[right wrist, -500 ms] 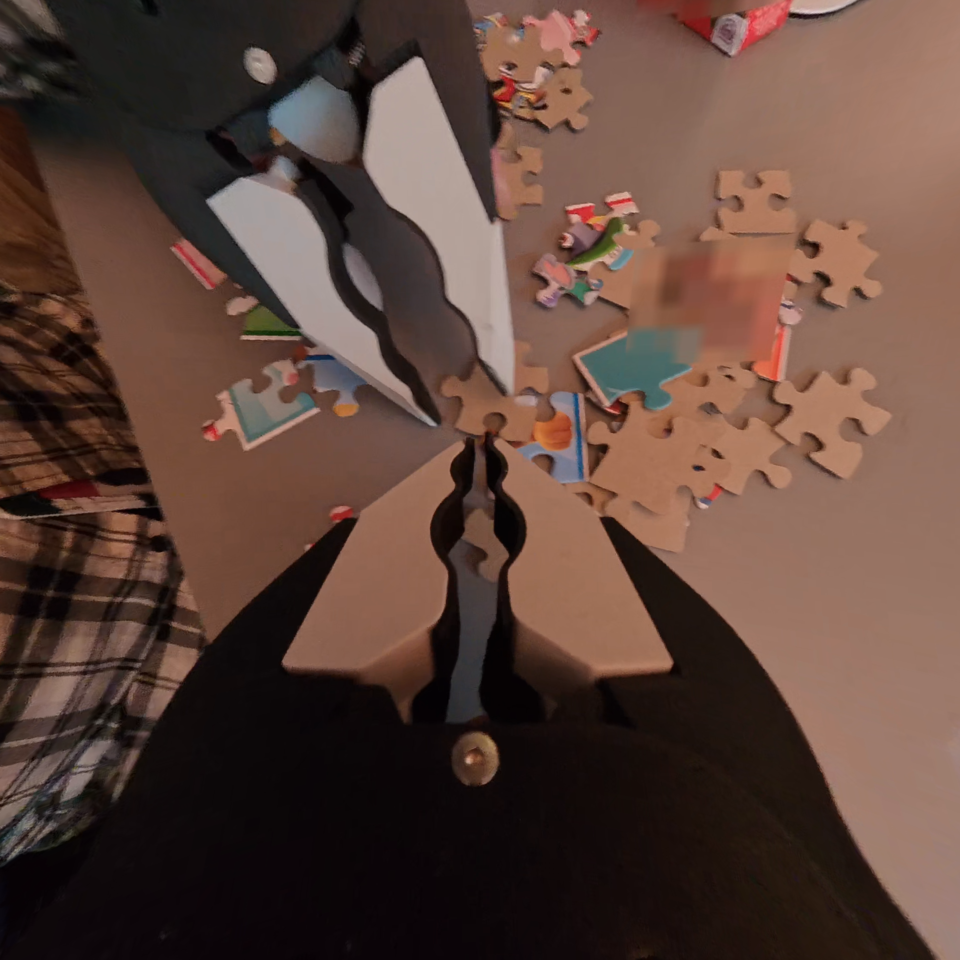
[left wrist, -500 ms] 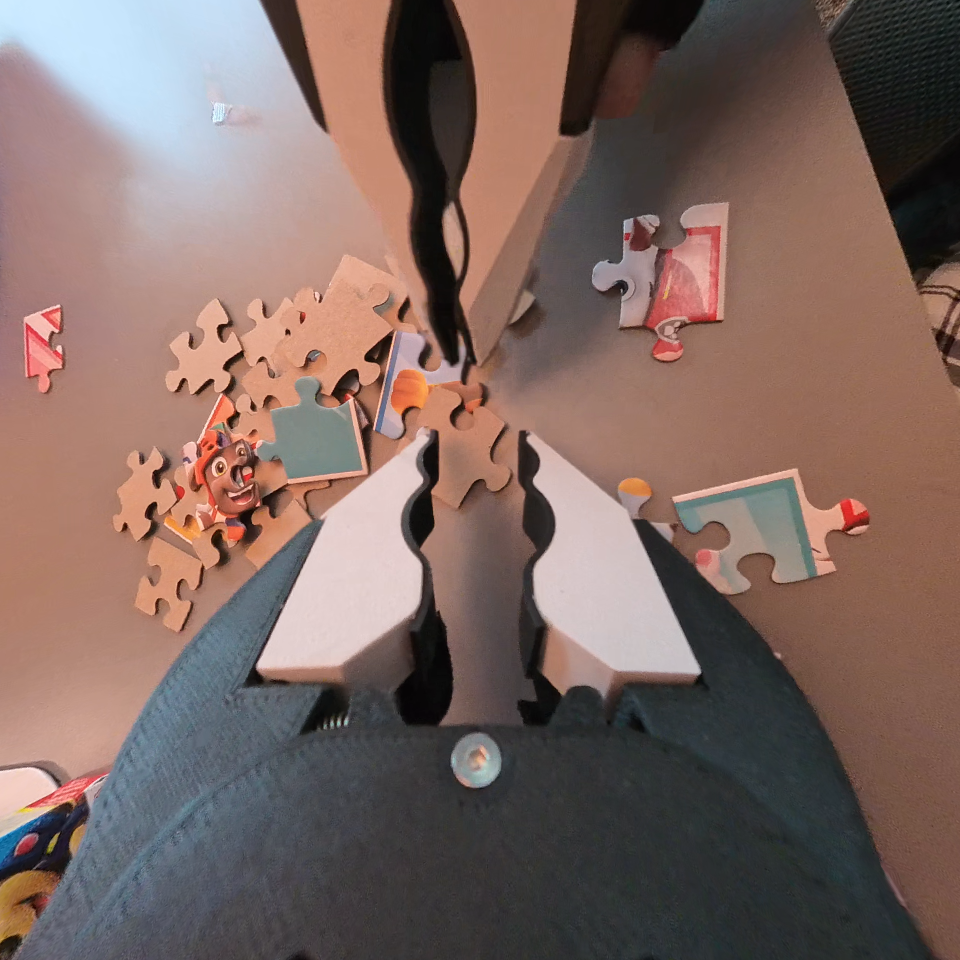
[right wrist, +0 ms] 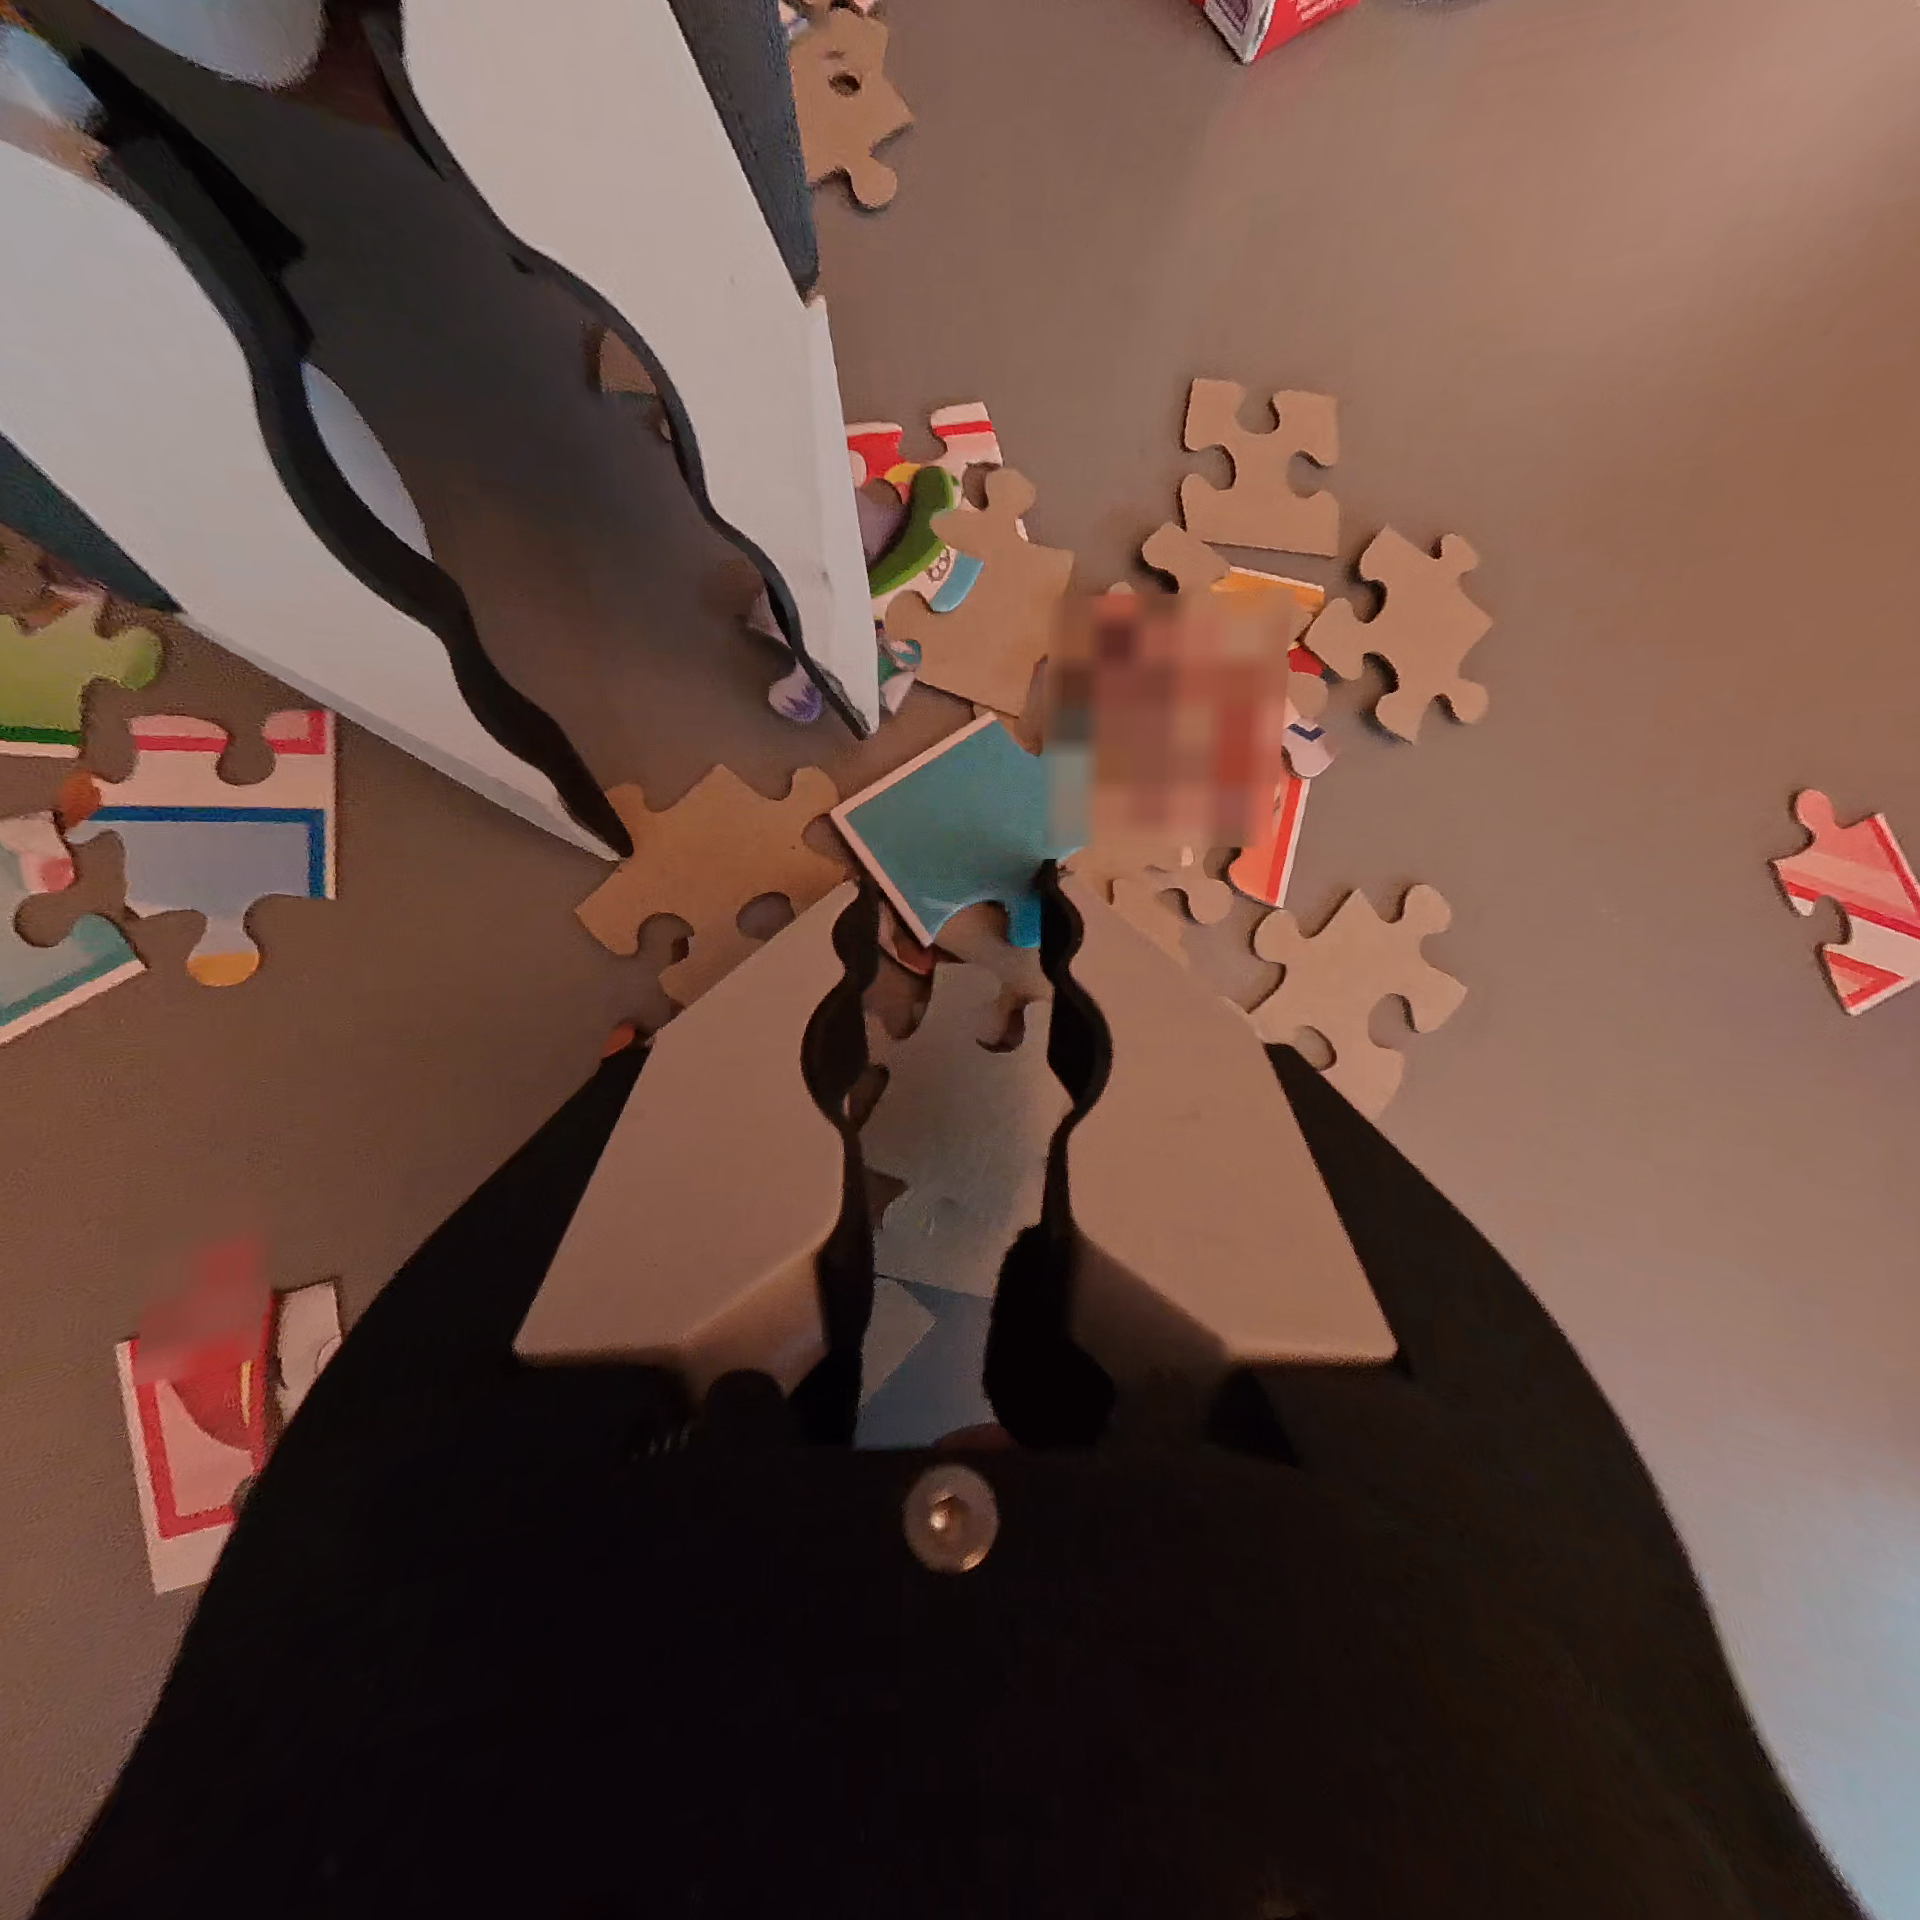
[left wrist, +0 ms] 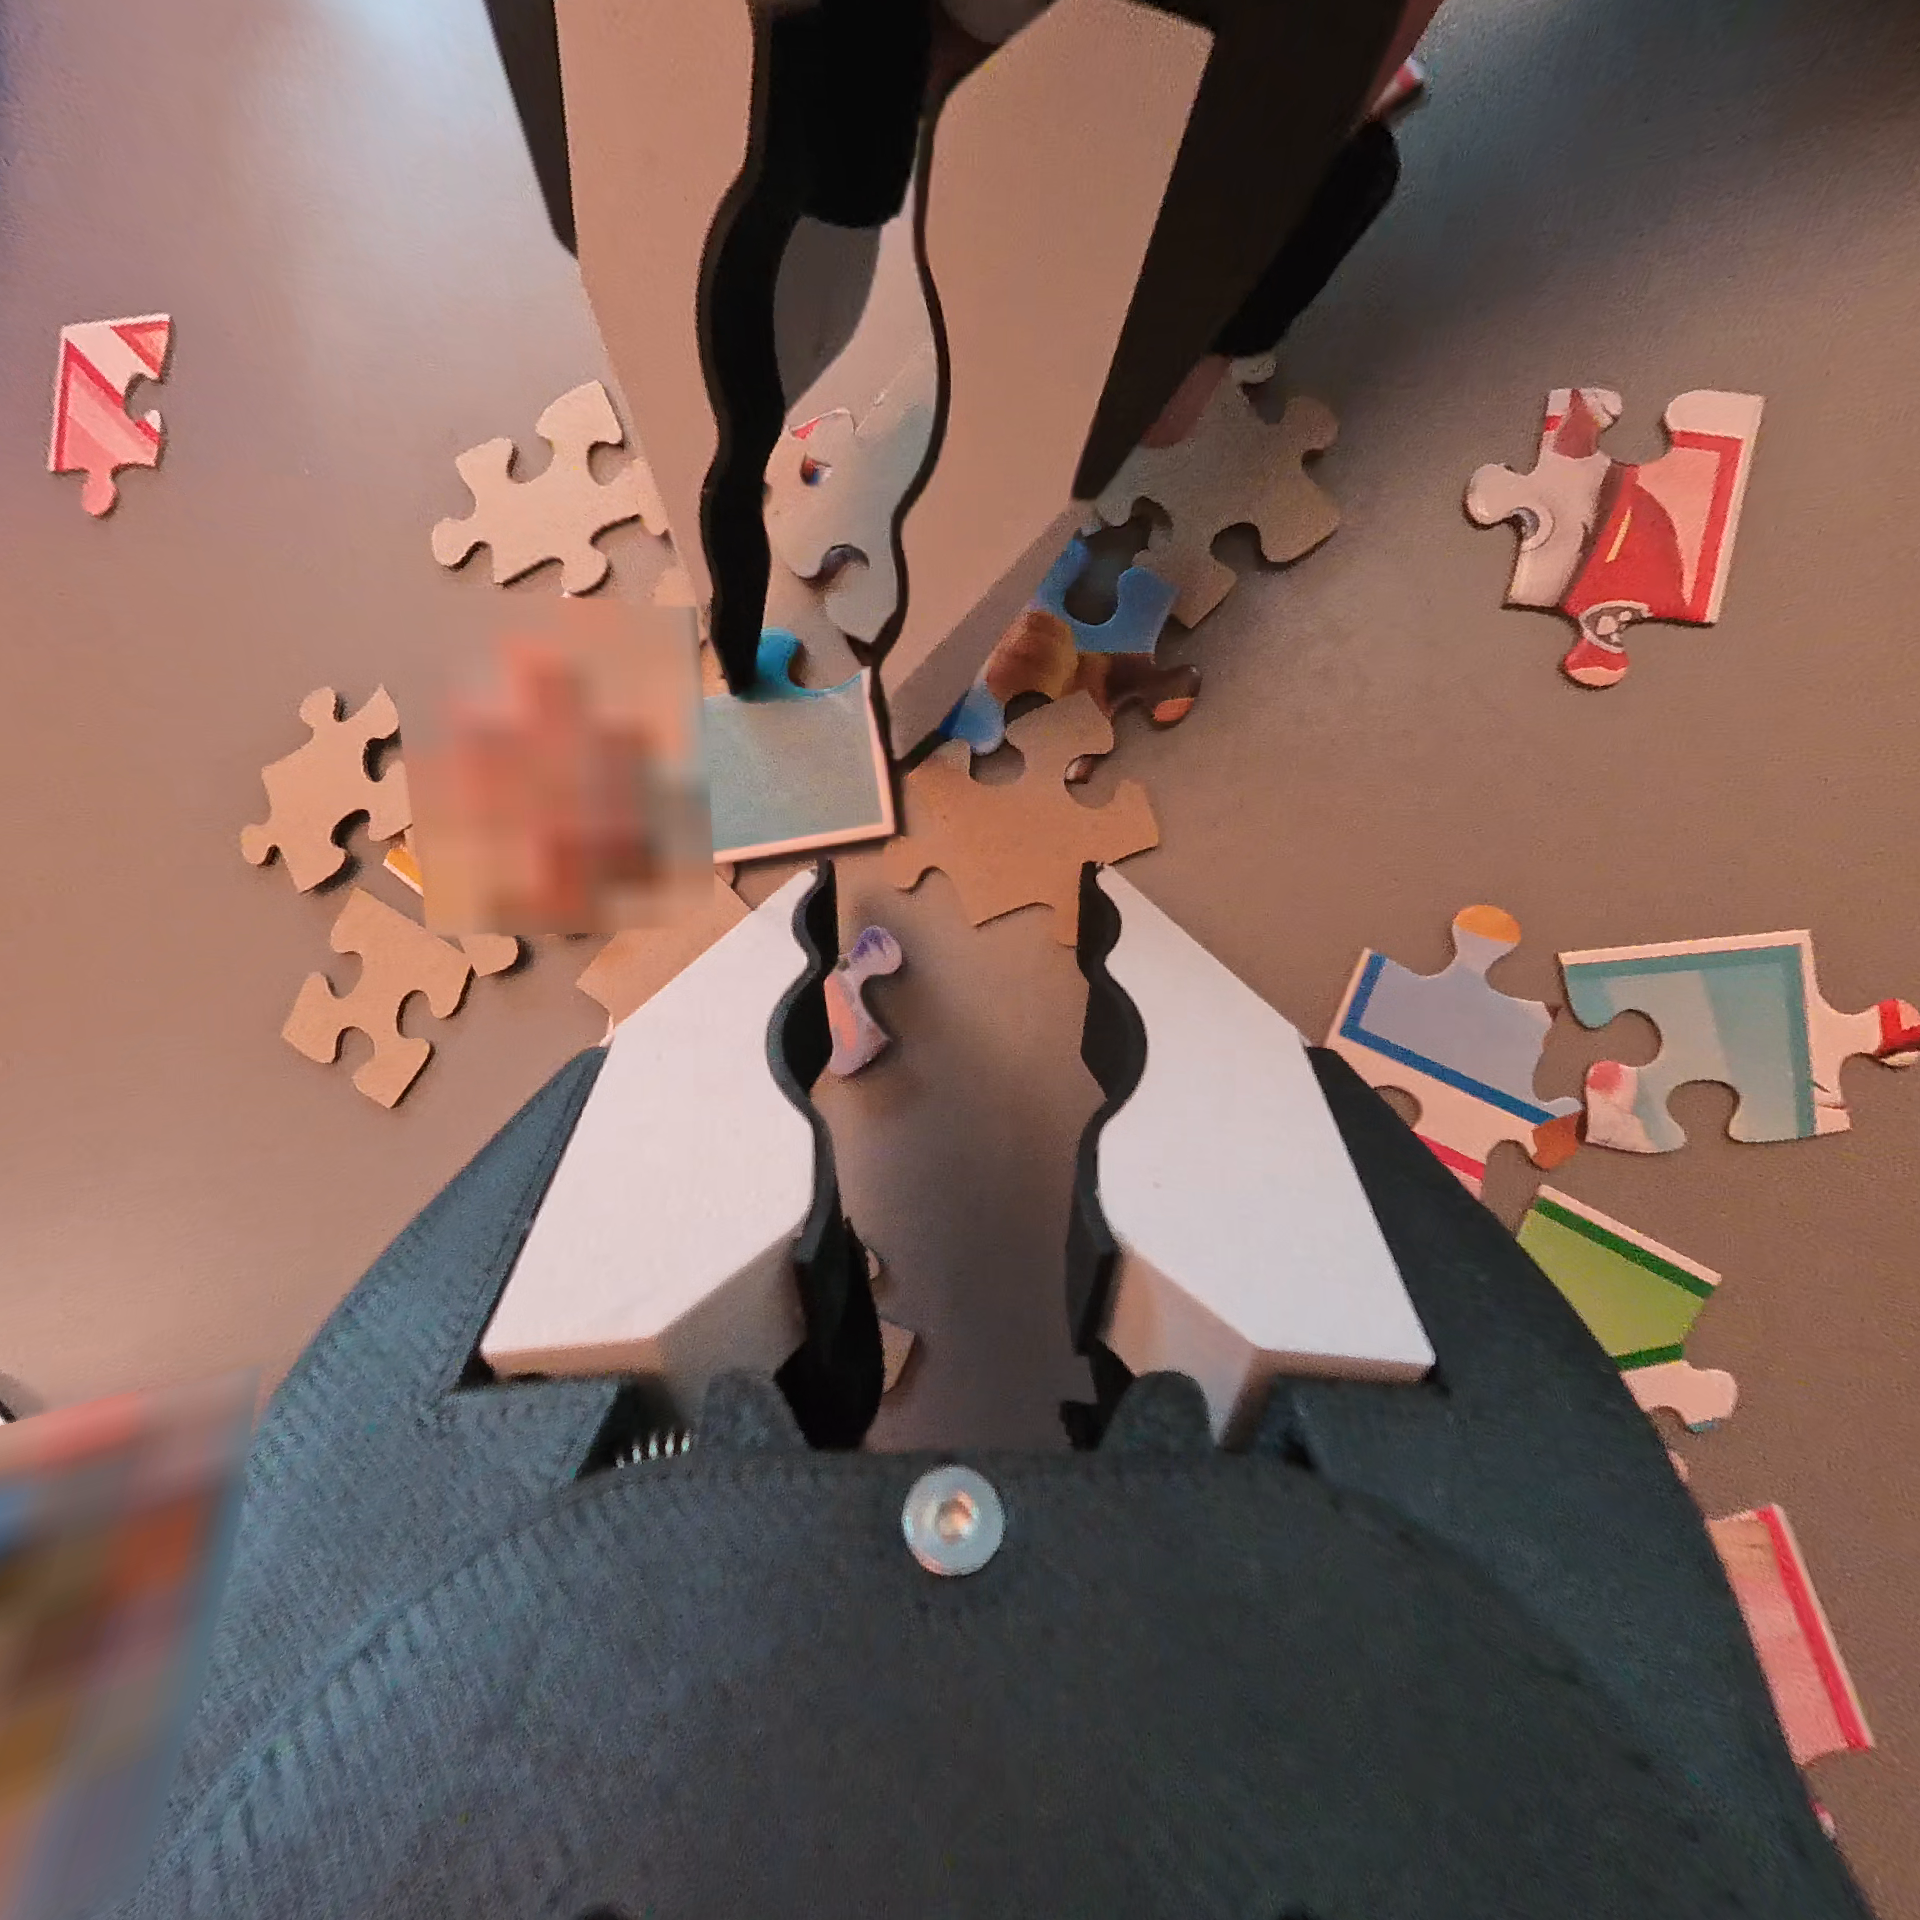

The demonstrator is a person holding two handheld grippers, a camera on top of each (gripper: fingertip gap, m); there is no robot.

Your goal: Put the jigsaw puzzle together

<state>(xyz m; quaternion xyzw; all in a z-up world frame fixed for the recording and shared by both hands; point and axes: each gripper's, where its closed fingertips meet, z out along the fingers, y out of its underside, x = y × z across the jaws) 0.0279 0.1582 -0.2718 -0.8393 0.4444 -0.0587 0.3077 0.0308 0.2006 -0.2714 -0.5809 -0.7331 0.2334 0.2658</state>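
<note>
Many loose cardboard jigsaw pieces lie scattered on the grey tabletop [left wrist: 1455, 790], most of them brown back up. Going left to right in the left wrist view: a red-and-pink striped piece [left wrist: 107, 407] sits alone at the far left, a cluster of plain brown face-down pieces [left wrist: 358, 992] comes next, and just past a blurred patch lies the teal square-bodied piece with a white edge and a blue knob [left wrist: 798, 767], picture side up. Right of it rests a brown face-down piece [left wrist: 1023, 821], then a pair of blue- and teal-bordered edge pieces [left wrist: 1621, 1039] and a red-and-white piece [left wrist: 1631, 520] at the upper right.

The left gripper [left wrist: 956, 883] hovers with its jaws apart and nothing between them, tips just short of the teal piece's near edge. The right gripper [right wrist: 951, 894] reaches in from the opposite side, jaws likewise apart and empty; in its own view the teal piece [right wrist: 951, 831] lies directly ahead of the tips, its knobbed edge touching or nearly touching them, one corner turned toward the left gripper.

The coming move turns on that closeness. The teal piece sits between the two grippers, with the right gripper's tips already at its knobbed edge, so that gripper seems better placed to pinch it. The piece lies flat, so a grasp likely needs one edge lifted or slid first. No pieces appear joined yet, so assembly looks barely begun.
</note>
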